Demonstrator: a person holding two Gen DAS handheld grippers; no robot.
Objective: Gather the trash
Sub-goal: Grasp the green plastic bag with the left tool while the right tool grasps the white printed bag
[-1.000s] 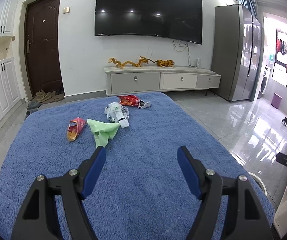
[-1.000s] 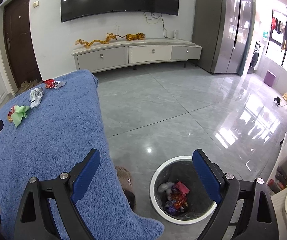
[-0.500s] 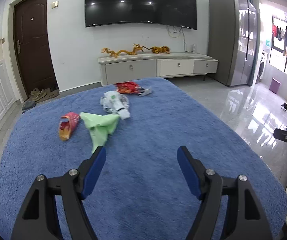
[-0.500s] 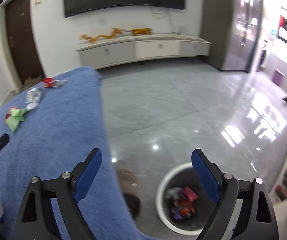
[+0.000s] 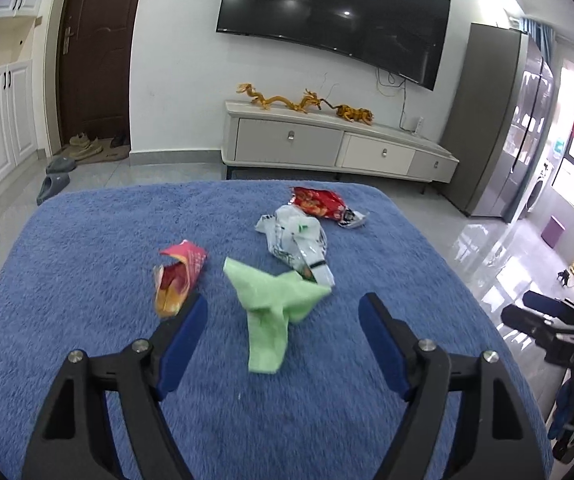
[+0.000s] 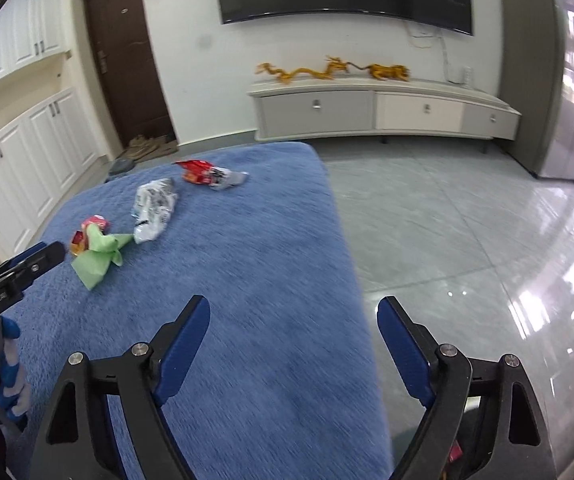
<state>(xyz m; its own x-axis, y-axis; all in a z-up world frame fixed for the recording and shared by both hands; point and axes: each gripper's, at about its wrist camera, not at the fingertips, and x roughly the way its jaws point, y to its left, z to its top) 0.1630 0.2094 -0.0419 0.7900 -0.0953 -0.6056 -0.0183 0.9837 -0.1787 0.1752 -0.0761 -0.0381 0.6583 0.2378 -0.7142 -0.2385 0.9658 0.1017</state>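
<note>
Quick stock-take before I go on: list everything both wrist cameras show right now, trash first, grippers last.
green wrapper: 1, light green, on the blue cover, nearest the left gripper
red-orange snack bag: 1, red and orange, left of the green wrapper
white plastic bag: 1, white with print, behind the green wrapper
red snack packet: 1, red with a silver end, far end of the cover
blue cover: 1, blue, fuzzy, under all the trash
TV: 1, black, on the wall
TV cabinet: 1, white and grey, below the TV
dragon figures: gold, count unclear, on the cabinet
door: 1, dark brown, far left
left gripper: 1, black with blue pads, open, over the green wrapper
right gripper: 1, same colours, open, at the cover's right edge
</note>
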